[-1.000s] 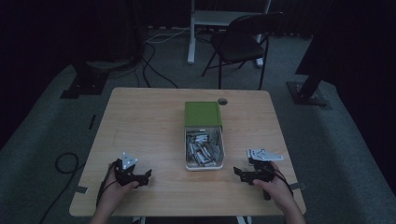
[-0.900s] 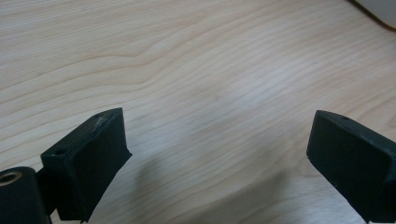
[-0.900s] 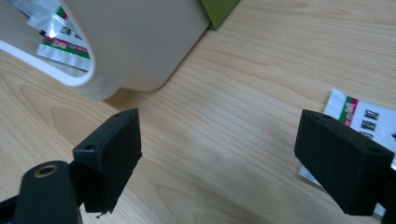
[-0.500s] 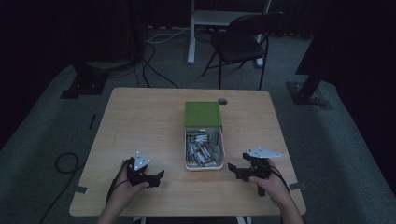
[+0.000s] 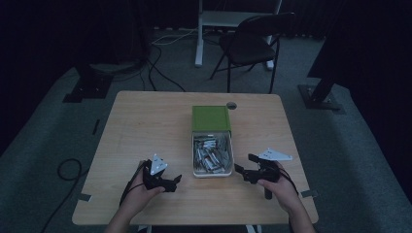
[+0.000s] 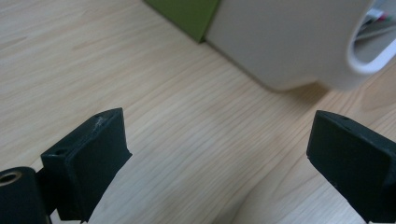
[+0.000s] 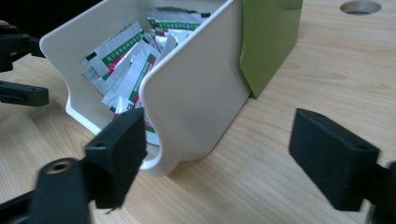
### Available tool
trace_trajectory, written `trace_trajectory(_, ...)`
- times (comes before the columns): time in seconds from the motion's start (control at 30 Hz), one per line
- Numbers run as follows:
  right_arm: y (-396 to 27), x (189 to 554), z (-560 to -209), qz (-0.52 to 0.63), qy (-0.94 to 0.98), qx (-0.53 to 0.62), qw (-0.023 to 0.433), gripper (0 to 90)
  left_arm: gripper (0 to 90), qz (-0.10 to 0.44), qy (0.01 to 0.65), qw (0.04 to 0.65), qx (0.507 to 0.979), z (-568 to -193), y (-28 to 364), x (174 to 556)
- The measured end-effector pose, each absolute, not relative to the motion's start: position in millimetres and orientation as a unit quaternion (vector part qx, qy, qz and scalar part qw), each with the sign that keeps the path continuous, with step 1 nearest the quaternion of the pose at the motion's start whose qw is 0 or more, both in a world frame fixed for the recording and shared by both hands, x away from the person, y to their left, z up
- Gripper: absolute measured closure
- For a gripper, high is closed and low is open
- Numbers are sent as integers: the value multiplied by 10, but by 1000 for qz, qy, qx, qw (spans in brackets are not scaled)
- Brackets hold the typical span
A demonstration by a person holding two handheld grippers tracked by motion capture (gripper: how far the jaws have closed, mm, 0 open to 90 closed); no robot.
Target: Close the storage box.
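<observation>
I have a gripper in each hand, low over the near edge of the desk (image 5: 145, 121), one to each side of the white tray (image 5: 196, 167) of foil sachets (image 5: 212, 155). The tray sits at the middle of the desk towards the near edge, its far end tucked against the green box (image 5: 211, 118). My left gripper (image 5: 176, 180) has its jaws spread wide with nothing between them, aimed at the tray's near corner. My right gripper (image 5: 244, 164) has just been narrowing its jaws a little, but they are still released, with bare wood between them and the tray's side wall just ahead.

As I judge it, the step is to reach into the tray for a sachet. I would lift the right jaws over the wall rather than push into it, come down on one packet lying on top, and pinch it by an edge. The left jaws could steady the tray.
</observation>
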State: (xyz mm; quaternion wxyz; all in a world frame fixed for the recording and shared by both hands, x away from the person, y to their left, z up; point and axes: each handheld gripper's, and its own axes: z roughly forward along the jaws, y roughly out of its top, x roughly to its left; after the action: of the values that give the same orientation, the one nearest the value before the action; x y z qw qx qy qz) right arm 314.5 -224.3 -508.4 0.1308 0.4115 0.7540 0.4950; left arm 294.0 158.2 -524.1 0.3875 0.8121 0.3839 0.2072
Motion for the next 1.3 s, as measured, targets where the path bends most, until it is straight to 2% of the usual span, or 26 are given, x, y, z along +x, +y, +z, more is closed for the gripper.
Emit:
trace_trajectory(0.4,-2171,3164,-5054,512,760,379,129,193,58,207,358,407,815,-5108,1357,3015)
trace_trajectory(0.5,-2159,3182,-5063,514,755,383,140,226,58,209,352,409,815,-5081,1311,3037)
trace_trajectory(0.63,-2157,3200,-5069,527,747,378,145,226,58,216,345,408,817,-5063,1261,3055)
trace_trajectory(0.7,-2158,3223,-5084,521,749,388,130,216,58,212,346,411,816,-5063,1243,3069)
trace_trajectory(0.8,-2151,3233,-5094,525,748,382,142,236,58,213,344,409,818,-5063,1221,3082)
trace_trajectory(1.3,-2110,3258,-5117,507,760,374,159,203,58,220,348,411,813,-5053,1196,3161)
